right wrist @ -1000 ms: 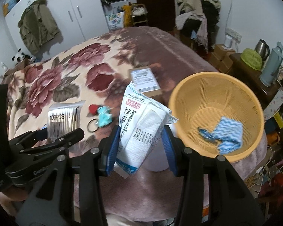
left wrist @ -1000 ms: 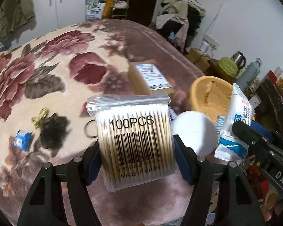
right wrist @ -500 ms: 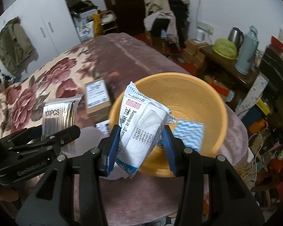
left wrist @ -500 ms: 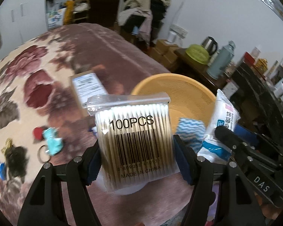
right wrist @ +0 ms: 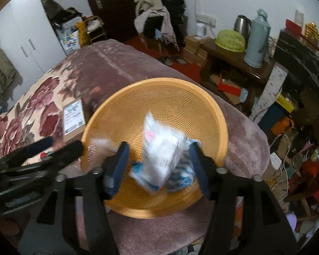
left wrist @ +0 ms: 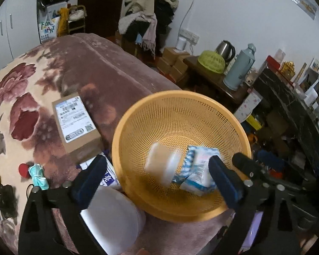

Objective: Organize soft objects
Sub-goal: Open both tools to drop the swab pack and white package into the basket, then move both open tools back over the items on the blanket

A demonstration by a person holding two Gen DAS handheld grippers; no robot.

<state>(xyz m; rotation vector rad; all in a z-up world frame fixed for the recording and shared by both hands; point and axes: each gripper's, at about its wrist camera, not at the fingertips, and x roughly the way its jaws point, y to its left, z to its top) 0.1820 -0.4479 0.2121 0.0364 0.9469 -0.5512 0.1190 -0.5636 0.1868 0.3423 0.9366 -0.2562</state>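
Both tools hang over the orange basket (left wrist: 125, 127). Left tool (left wrist: 157, 176) has its jaws opening wide, and nothing is pressed between them. A blurry pack of cotton swabs (left wrist: 162, 166) is loose inside the basket, under that tool. Right tool (right wrist: 158, 165) has its jaws opening too. The white gauze pack (right wrist: 161, 153) sits between them but looks blurry and free, down in the basket on a blue wavy cloth (right wrist: 180, 177). The basket rests on a bed (left wrist: 91, 68) with a flower blanket. A brown box (left wrist: 76, 123) lies just left of the basket. A white round lid (left wrist: 110, 218) is near the basket's front left.
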